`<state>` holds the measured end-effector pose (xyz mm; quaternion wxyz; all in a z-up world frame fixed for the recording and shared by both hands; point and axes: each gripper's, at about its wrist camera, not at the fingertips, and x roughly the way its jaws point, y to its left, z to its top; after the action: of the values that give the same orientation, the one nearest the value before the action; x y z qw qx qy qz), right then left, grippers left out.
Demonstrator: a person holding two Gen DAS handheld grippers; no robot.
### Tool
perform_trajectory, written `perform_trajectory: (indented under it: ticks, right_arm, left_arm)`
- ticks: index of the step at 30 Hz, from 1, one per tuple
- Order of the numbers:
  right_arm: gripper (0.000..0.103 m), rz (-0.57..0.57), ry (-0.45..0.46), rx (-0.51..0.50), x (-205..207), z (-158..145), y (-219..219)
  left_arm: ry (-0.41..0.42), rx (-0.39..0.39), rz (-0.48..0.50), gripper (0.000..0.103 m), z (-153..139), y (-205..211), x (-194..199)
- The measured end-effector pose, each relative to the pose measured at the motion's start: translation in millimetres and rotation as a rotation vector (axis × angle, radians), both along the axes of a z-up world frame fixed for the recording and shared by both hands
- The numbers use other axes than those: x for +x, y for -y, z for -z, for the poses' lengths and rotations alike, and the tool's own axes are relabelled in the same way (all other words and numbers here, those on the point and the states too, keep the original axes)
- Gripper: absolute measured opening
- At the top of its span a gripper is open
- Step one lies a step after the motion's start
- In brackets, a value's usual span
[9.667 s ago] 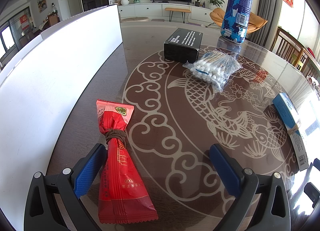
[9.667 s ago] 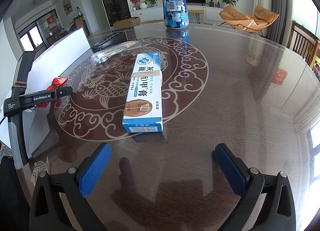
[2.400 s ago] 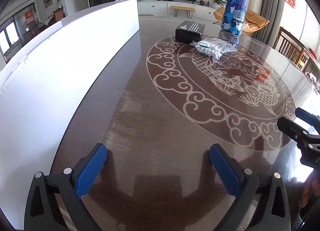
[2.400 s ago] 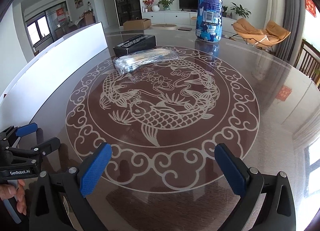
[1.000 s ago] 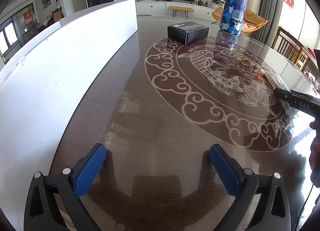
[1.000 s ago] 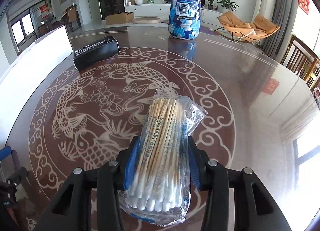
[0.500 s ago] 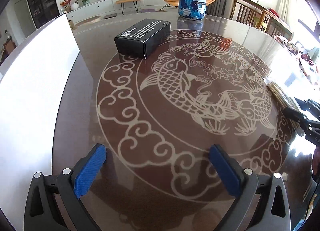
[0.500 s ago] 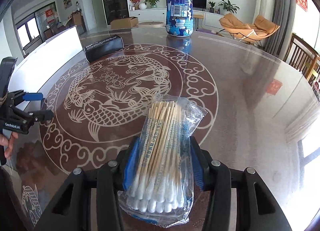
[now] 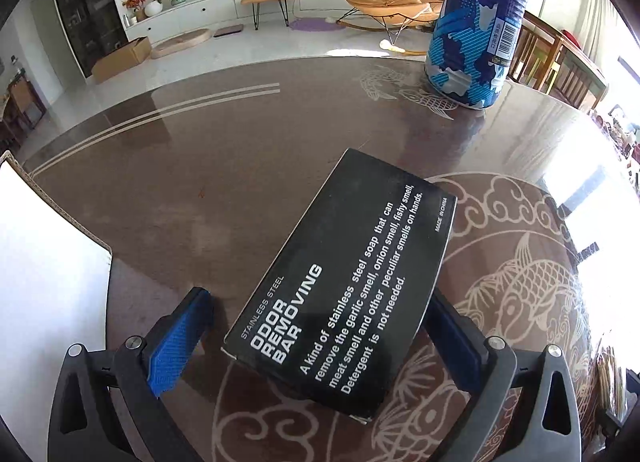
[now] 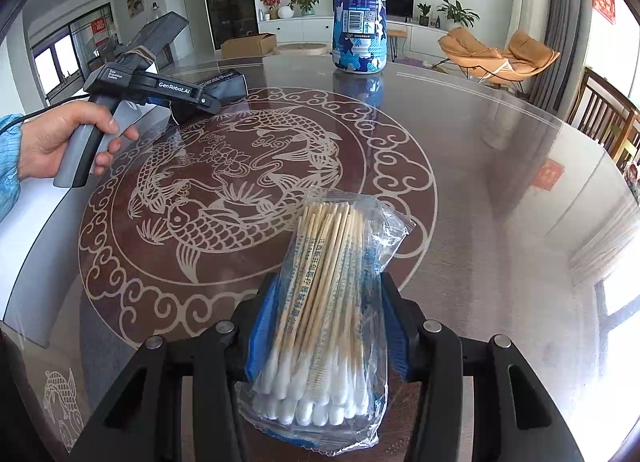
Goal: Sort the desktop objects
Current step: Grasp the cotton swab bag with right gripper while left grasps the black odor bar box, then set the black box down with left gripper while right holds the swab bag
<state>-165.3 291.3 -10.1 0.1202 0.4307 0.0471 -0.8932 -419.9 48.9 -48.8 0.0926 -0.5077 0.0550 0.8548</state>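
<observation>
A black box printed "ODOR REMOVING BAR" [image 9: 344, 278] lies on the brown table. My left gripper [image 9: 316, 334] is open, its blue pads on either side of the box's near end, with a gap at the left pad. In the right wrist view the left gripper [image 10: 208, 99] shows at the box [image 10: 224, 83] at the far left. My right gripper [image 10: 326, 326] is shut on a clear bag of cotton swabs [image 10: 324, 314], held above the table's near side.
A tall blue and white patterned bottle [image 9: 476, 21] stands at the table's far edge, also in the right wrist view [image 10: 360, 5]. A white board [image 9: 44, 282] runs along the table's left side. Chairs stand beyond the right edge.
My left gripper has moved forward across the table to the black box, which now sits between its open pads. My right gripper still holds the swab bag, nearly unmoved.
</observation>
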Motion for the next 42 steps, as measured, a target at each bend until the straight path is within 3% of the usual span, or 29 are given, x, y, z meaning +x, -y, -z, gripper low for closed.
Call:
perform_trajectory:
  ticks: [1,2,3,4,5,8,11,18,25,27,30,33,34,35,36,38,42]
  right_arm:
    - [0.05,0.0,0.0,0.003,-0.4,0.0,0.7]
    - [0.05,0.0,-0.001,0.006,-0.3,0.1,1.4]
    - [0.05,0.0,-0.001,0.009,-0.4,0.2,1.8]
    - [0.05,0.0,-0.001,0.01,-0.3,0.0,1.9]
    - [0.05,0.0,-0.001,0.009,-0.1,-0.4,1.7]
    - [0.05,0.0,-0.001,0.008,-1.0,-0.2,1.1]
    - [0.05,0.0,0.0,0.001,-1.0,-0.1,0.2]
    - [0.05,0.0,0.001,-0.01,-1.1,0.3,-0.7]
    - [0.05,-0.01,-0.005,0.028,-0.6,1.1,6.1]
    - [0.05,-0.057,-0.008,0.031,1.7,1.0,13.3]
    - [0.051,-0.128,0.016,-0.093,15.6,0.2,28.7]
    - [0.05,-0.162,0.013,-0.074,34.3,1.3,57.9]
    - [0.054,-0.157,0.008,-0.053,37.4,1.8,65.1]
    - [0.064,-0.15,0.007,-0.032,38.5,2.9,70.8]
    - [0.071,-0.143,0.005,-0.004,38.9,4.0,74.8]
    - [0.086,-0.134,0.001,0.015,39.2,5.1,76.6]
    - [0.087,-0.105,0.018,0.019,34.9,7.3,71.1]
  left_arm:
    - [0.005,-0.002,0.008,0.103,-0.2,-2.7,-2.0]
    - [-0.003,-0.002,0.02,0.095,-1.5,-5.2,-2.3]
    - [-0.031,0.008,0.041,0.082,-5.8,-7.2,0.7]
    - [-0.046,-0.001,0.051,0.06,-9.1,-10.6,3.9]
    - [-0.055,-0.016,0.04,0.058,-11.4,-12.2,7.2]
    - [-0.079,-0.026,-0.002,0.058,-10.8,-9.4,28.5]
    - [-0.073,0.017,-0.095,0.058,-9.0,7.1,68.1]
    - [-0.081,0.023,-0.227,0.058,-7.1,26.7,204.2]
    - [-0.131,0.017,-0.262,0.058,-5.3,17.5,304.1]
    - [-0.139,0.015,-0.251,0.058,-6.4,16.1,316.8]
    - [-0.141,0.046,-0.251,0.058,-4.9,14.8,318.1]
    - [-0.146,0.052,-0.252,0.058,-4.1,16.0,321.2]
    - [-0.148,0.044,-0.251,0.059,-3.5,14.3,320.5]
    - [-0.15,0.033,-0.248,0.06,-2.6,11.5,319.1]
    - [-0.15,0.027,-0.24,0.062,-1.9,9.3,319.1]
    - [-0.141,0.003,-0.223,0.086,0.5,4.0,317.5]
    - [-0.129,0.012,-0.24,0.091,1.0,8.8,315.2]
